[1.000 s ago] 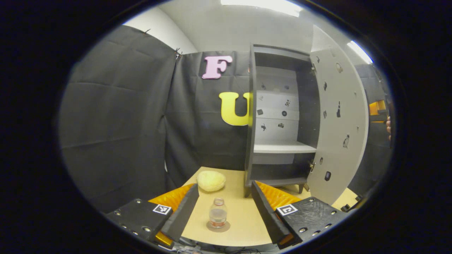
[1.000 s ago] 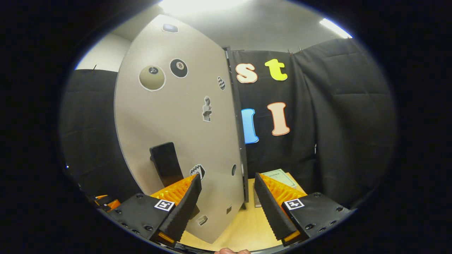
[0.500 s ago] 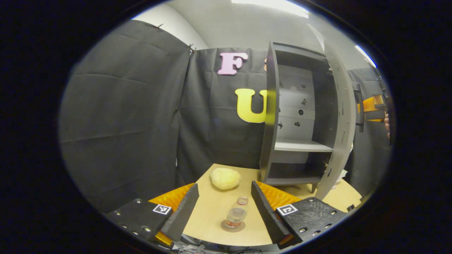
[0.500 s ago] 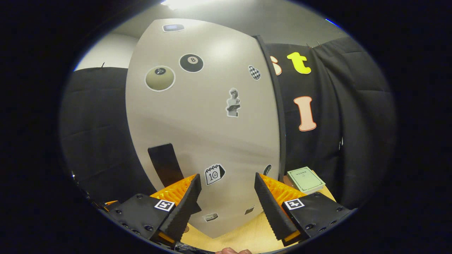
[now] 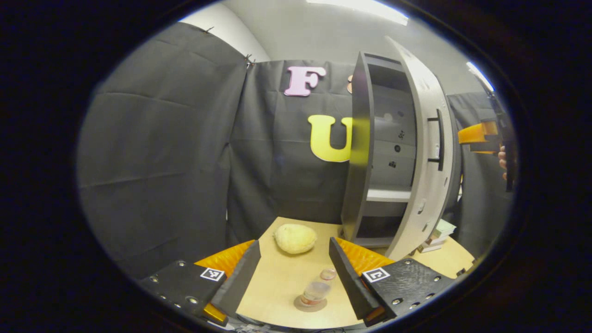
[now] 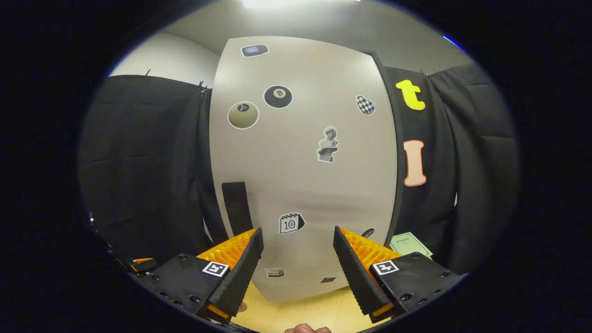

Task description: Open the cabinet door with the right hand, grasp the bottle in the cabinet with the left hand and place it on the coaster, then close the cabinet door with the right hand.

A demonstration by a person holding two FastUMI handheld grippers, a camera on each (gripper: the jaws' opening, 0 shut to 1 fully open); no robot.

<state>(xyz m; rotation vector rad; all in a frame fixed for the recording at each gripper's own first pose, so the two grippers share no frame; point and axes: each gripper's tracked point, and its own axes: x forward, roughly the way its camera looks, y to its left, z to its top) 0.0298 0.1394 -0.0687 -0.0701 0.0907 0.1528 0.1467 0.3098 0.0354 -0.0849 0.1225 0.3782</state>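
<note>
Door nearly shut, bottle parked on its coaster

The left tongs (image 5: 291, 277) hang released over the pale wooden counter (image 5: 273, 282), straddling the small clear plastic bottle (image 5: 317, 291) on the round brown coaster (image 5: 310, 304) near the front edge, job done there. A lumpy yellow sponge (image 5: 295, 238) lies behind. The right tongs (image 6: 298, 268), also released, face the smooth grey sticker-covered cabinet door (image 6: 300, 175) beside its black bar handle (image 6: 237, 208), apparently to push it closed.
</note>
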